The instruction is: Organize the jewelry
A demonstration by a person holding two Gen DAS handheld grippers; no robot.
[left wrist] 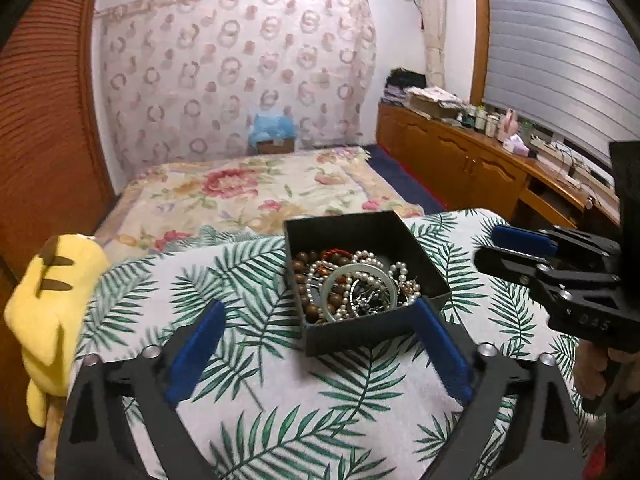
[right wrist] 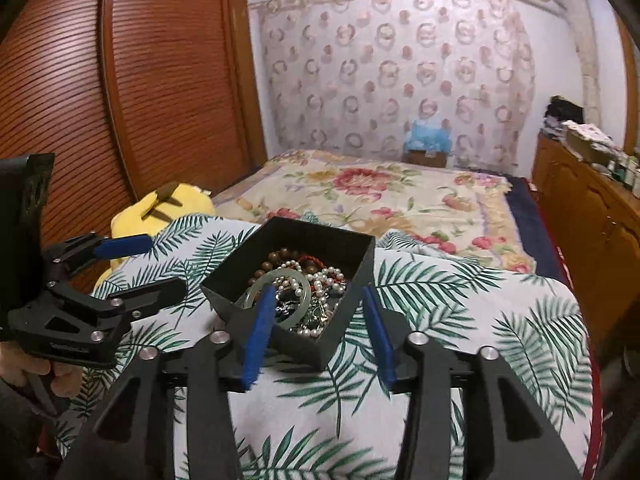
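Two grippers are in your hands, both spread wide and holding nothing. Your left gripper point(left wrist: 320, 320) and your right gripper point(right wrist: 320, 304) each sit at the near side of the black box point(left wrist: 352, 340) on the leaf-print cloth point(left wrist: 248, 272). Inside the box, a pale green bangle point(left wrist: 356, 276) lies on tangled pearls and wooden beads point(left wrist: 308, 284).

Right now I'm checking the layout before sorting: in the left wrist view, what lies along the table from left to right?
Yellow plush toy → left gripper, open → black jewelry box, between the gripper's fingers → right gripper, open.
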